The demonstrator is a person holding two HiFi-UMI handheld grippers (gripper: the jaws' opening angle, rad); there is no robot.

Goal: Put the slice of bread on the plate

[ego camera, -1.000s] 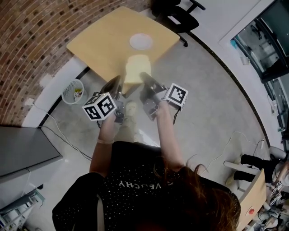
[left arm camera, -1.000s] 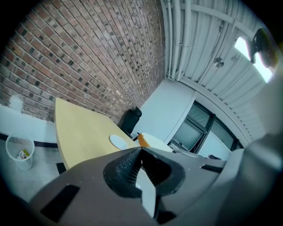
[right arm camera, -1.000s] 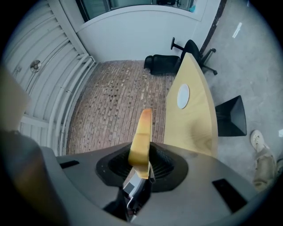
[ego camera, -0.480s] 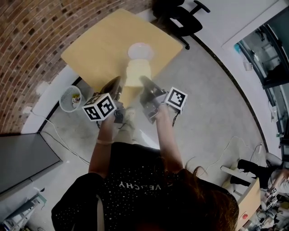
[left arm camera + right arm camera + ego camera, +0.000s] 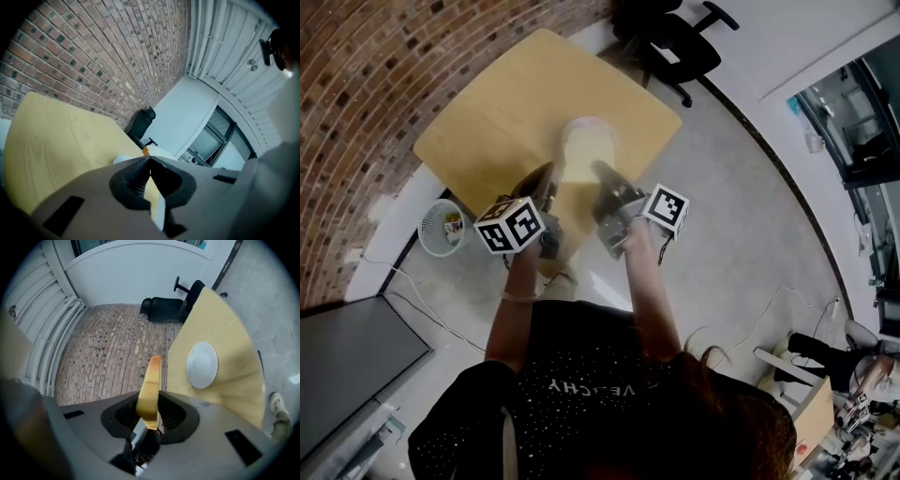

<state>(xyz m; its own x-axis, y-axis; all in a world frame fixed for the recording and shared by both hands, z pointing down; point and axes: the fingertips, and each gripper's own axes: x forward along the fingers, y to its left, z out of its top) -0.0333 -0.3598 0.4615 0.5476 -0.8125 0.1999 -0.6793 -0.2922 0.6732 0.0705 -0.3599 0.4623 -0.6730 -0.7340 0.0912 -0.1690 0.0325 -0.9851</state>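
A pale slice of bread [image 5: 587, 156] hangs flat between my two grippers, above the near part of the wooden table [image 5: 487, 122]. My left gripper [image 5: 549, 176] is shut on its left edge and my right gripper [image 5: 600, 171] on its right edge. In the head view the bread covers most of the white plate [image 5: 583, 122]; only its far rim shows. In the left gripper view the left gripper [image 5: 149, 161] pinches the slice [image 5: 155, 202], and the plate [image 5: 123, 160] lies just beyond. In the right gripper view the right gripper [image 5: 149, 404] holds the bread [image 5: 150, 383] edge-on, with the plate [image 5: 202, 365] to its right.
A black office chair [image 5: 675, 42] stands past the table's far corner. A brick wall [image 5: 366, 84] runs along the left. A wire wastebasket [image 5: 441, 228] sits on the floor by the table's left corner, and a dark slab [image 5: 347, 347] lies at lower left.
Both grippers have carried the bread forward from the table's near edge to over the table. The slice now overlaps the plate, which earlier lay open beyond it.
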